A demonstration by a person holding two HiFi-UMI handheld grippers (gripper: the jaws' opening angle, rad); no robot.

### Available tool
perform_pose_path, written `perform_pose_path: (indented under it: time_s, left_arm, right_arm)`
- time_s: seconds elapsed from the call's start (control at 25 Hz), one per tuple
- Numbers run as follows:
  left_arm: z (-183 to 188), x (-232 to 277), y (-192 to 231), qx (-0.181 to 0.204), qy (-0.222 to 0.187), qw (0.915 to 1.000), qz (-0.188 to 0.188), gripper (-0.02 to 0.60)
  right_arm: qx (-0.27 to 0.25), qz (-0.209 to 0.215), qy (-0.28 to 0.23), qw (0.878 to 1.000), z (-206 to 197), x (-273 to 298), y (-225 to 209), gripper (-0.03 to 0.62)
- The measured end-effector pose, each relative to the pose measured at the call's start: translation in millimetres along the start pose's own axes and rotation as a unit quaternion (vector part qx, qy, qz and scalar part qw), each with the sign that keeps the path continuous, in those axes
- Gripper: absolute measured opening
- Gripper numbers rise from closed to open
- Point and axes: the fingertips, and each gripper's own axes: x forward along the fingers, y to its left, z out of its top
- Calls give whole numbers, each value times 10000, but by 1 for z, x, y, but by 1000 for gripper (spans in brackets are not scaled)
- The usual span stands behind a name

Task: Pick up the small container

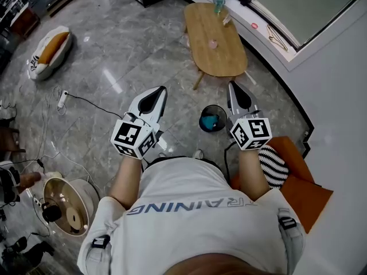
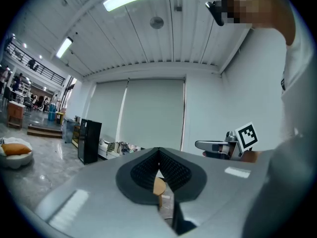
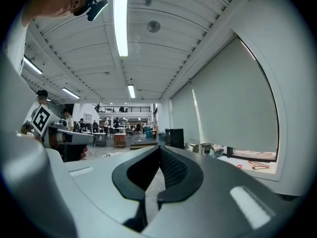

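Observation:
A small pink container (image 1: 213, 44) stands on the oval wooden table (image 1: 226, 56), far ahead of both grippers. My left gripper (image 1: 162, 89) is held at waist height above the floor, with its jaws together and nothing between them. My right gripper (image 1: 232, 85) points toward the table's near end and is also shut and empty. In the left gripper view the left gripper (image 2: 158, 152) has its jaw tips meeting, and a strip of the wooden table (image 2: 158, 186) shows through the gap below them. In the right gripper view the right gripper (image 3: 159, 148) is shut, with the hall behind it.
A dark bin (image 1: 213, 118) with blue contents stands on the floor between the grippers. A bottle (image 1: 218, 3) stands at the table's far end. An orange mat (image 1: 304, 193) with a striped cushion (image 1: 274, 165) lies at the right. A fan (image 1: 66, 205), cables and a floor cushion (image 1: 50, 47) are at the left.

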Motion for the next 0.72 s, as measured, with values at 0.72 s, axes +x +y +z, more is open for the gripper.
perform_pose_path:
  time_s: [0.72]
  left_arm:
    - [-22,-34,83,-323,155,9993,-50,0]
  right_arm:
    - [-159,-23,421,9990,-31,57,70,12]
